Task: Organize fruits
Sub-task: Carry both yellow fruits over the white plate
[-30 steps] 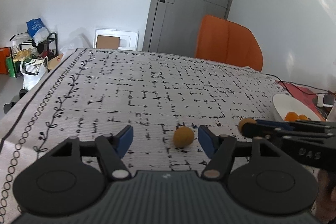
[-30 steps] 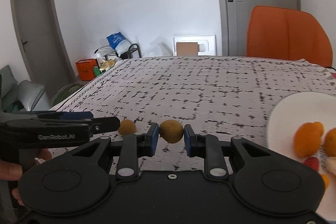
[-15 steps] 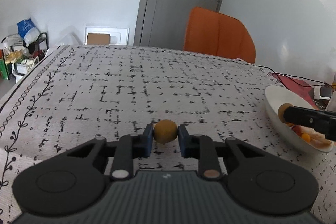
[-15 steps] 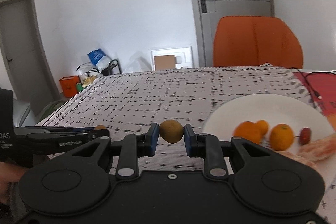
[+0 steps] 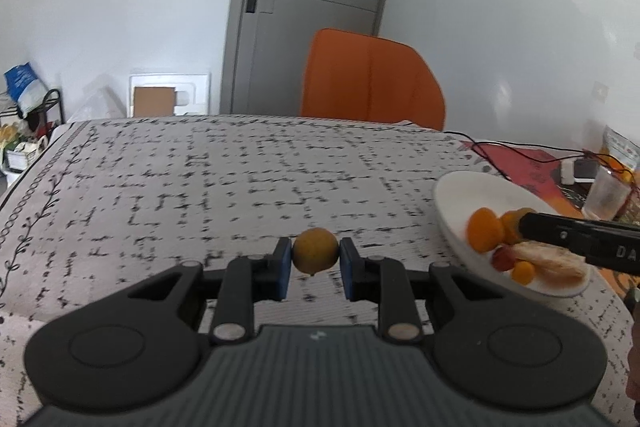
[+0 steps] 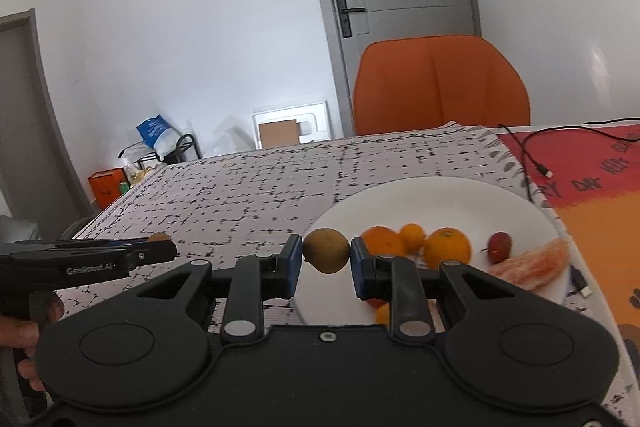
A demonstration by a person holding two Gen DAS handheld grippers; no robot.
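Over patterned tablecloth, both grippers' fingers pinch fruits.

In the left wrist view, the right claw enters from 3 o'clock, cut off by the frame edge, and its tip covers part of an orange on the white plate. In the right wrist view, the left claw hides most of its small fruit. A hand at 8 o'clock is cropped. The counter print is blurred.
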